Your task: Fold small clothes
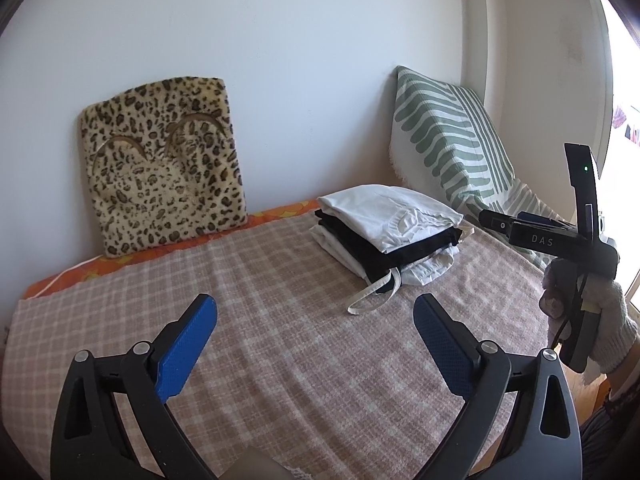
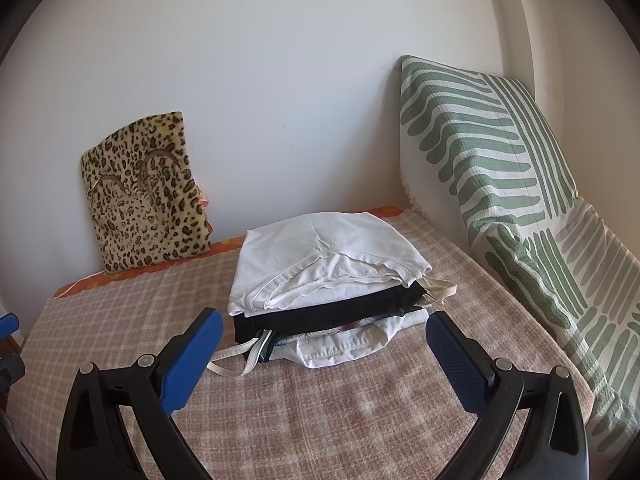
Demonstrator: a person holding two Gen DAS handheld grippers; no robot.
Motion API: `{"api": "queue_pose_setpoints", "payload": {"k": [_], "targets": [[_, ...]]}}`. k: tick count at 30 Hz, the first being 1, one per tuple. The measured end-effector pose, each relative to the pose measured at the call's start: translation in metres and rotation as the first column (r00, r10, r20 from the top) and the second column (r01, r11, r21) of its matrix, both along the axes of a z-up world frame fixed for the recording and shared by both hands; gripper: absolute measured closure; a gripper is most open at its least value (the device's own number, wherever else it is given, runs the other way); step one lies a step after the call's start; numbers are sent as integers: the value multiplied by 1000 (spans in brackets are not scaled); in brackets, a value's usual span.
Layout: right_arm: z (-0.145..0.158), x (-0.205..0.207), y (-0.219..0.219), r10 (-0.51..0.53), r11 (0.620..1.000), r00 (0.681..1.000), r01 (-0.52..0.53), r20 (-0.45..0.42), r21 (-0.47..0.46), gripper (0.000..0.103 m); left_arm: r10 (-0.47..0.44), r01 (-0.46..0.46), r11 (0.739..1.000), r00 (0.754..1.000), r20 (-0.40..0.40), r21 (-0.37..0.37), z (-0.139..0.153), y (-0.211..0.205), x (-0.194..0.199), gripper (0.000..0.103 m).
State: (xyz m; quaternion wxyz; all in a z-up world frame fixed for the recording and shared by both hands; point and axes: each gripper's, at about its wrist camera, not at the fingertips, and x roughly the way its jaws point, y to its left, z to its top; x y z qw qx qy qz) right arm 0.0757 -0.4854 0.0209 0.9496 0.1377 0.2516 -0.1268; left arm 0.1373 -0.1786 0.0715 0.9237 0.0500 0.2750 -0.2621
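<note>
A stack of folded small clothes [image 1: 388, 232] lies on the checked blanket [image 1: 280, 340]: a white piece on top, a black one under it, a white one at the bottom with a loose strap. In the right wrist view the stack [image 2: 328, 268] sits just beyond my right gripper [image 2: 324, 336], which is open and empty. My left gripper [image 1: 316, 320] is open and empty, above the blanket, to the near left of the stack. The right gripper's body [image 1: 560, 240] shows at the right edge of the left wrist view, held by a gloved hand.
A leopard-print cushion [image 1: 160, 168] leans on the white wall at the back left. A green-striped cushion [image 1: 448, 136] leans at the back right, with matching cloth running along the bed's right side [image 2: 580, 280]. An orange sheet edge [image 1: 100, 272] shows behind the blanket.
</note>
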Motion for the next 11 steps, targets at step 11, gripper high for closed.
{"api": "queue_pose_setpoints", "payload": {"k": [11], "targets": [[-2,1,-4,-8,1000,1000,8,3,9,0,-14,14,1000,1000,0,13,-2,4,4,4]]}}
